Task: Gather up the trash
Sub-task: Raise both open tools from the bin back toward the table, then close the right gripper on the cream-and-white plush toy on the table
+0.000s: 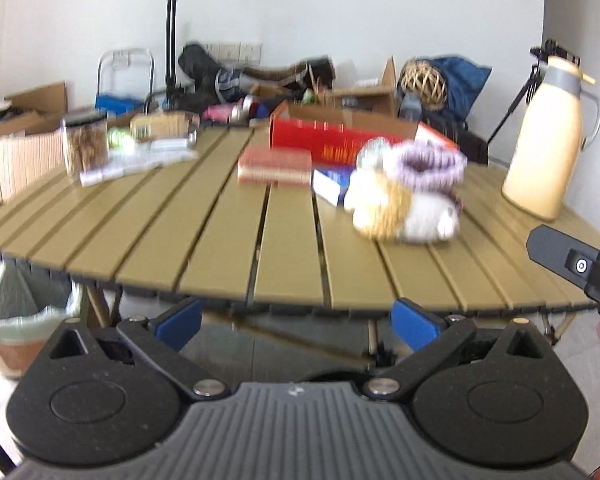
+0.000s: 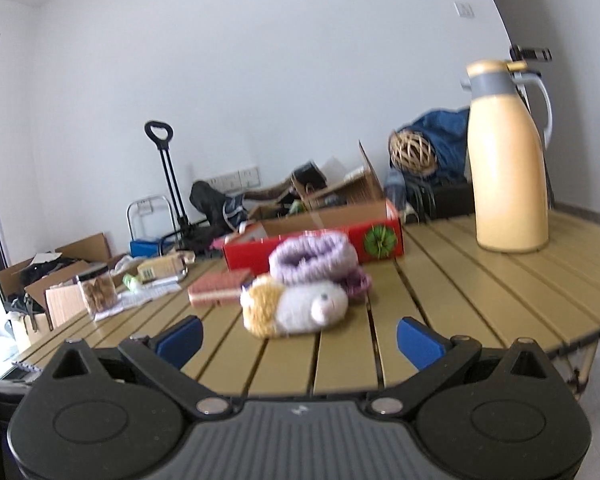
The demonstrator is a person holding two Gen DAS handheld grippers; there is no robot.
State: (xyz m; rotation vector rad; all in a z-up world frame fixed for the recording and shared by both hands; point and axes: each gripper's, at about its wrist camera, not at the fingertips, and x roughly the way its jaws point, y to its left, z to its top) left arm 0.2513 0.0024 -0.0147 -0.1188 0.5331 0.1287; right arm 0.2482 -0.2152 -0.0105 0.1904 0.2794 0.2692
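Note:
My left gripper (image 1: pixel 298 326) is open and empty, held just below and in front of the near edge of the slatted tan table (image 1: pixel 220 240). My right gripper (image 2: pixel 300 340) is open and empty over the table's near edge (image 2: pixel 340 368), facing a plush toy (image 2: pixel 296 312) with a purple knitted piece (image 2: pixel 312 262) behind it. The plush also shows in the left wrist view (image 1: pixel 404 208). Crumpled white paper (image 1: pixel 136 162) and a small green wrapper (image 1: pixel 120 138) lie at the table's far left. A bin with a pale liner (image 1: pixel 20 320) stands on the floor at left.
A cream thermos jug (image 2: pixel 508 160) stands at the right. A red cardboard box (image 2: pixel 316 242), a pink book (image 1: pixel 276 166), a blue-white box (image 1: pixel 332 184), a clear jar (image 1: pixel 85 144) and a tan carton (image 1: pixel 160 124) are on the table. Cardboard boxes and a hand trolley (image 1: pixel 171 40) stand behind.

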